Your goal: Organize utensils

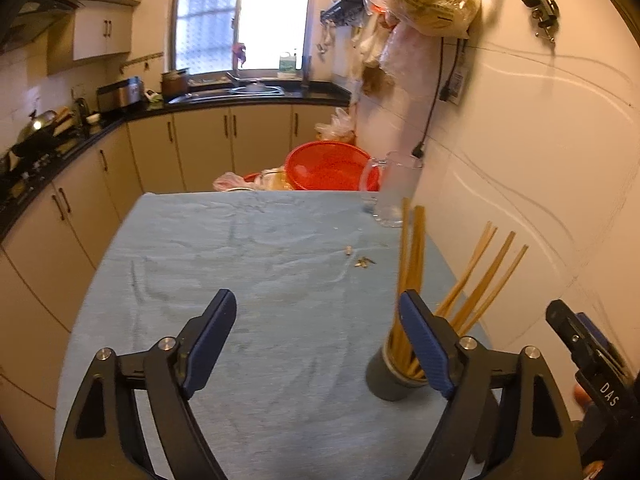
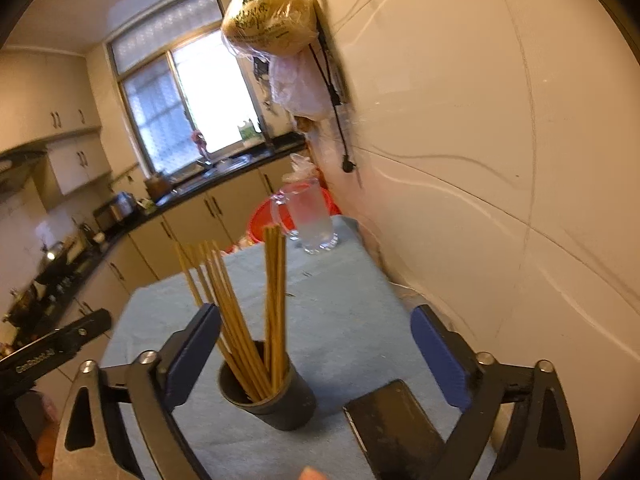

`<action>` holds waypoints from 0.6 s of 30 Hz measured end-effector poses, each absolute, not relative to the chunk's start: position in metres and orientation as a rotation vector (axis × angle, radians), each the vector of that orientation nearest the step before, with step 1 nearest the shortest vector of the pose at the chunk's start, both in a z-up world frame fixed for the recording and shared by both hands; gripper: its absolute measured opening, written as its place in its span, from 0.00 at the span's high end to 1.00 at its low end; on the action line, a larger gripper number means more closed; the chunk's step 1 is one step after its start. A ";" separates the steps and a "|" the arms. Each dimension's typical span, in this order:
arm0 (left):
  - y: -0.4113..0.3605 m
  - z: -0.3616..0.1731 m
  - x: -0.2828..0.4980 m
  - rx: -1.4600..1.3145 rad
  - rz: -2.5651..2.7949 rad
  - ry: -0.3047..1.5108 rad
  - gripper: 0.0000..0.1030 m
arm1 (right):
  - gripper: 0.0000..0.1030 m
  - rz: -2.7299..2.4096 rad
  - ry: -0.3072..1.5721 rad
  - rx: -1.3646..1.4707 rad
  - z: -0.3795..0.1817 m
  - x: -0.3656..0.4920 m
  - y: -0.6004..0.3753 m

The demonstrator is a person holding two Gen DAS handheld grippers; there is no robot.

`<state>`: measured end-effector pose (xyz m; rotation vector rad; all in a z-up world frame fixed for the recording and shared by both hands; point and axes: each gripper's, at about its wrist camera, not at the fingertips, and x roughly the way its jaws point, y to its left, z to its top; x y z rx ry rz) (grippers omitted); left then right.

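Observation:
A dark grey cup (image 2: 276, 400) stands on the blue tablecloth (image 2: 340, 312) with several wooden chopsticks (image 2: 240, 320) upright in it. In the left wrist view the cup (image 1: 386, 380) and chopsticks (image 1: 472, 276) sit behind my left gripper's right finger. My left gripper (image 1: 318, 344) is open and empty above the cloth (image 1: 260, 264). My right gripper (image 2: 316, 360) is open and empty, with the cup between its fingers and just ahead. The right gripper's body (image 1: 592, 364) shows at the right edge of the left wrist view.
A glass mug (image 2: 310, 216) stands at the table's far right by the wall; it also shows in the left wrist view (image 1: 394, 188). A dark flat phone-like object (image 2: 392, 424) lies right of the cup. A red basin (image 1: 330, 166) sits beyond the table. Small crumbs (image 1: 362, 262) lie on the cloth.

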<state>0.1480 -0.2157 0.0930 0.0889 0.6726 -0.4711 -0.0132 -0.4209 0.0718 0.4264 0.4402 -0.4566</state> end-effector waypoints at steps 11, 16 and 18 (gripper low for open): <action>-0.205 0.083 0.134 0.151 -0.380 0.626 0.14 | 0.00 -0.543 0.473 0.363 0.068 -0.019 -0.403; -0.201 0.076 0.134 0.171 -0.346 0.627 0.13 | 0.00 -0.542 0.488 0.316 0.068 -0.013 -0.391; -0.197 0.074 0.134 0.178 -0.318 0.618 0.10 | 0.00 -0.554 0.496 0.289 0.067 -0.012 -0.387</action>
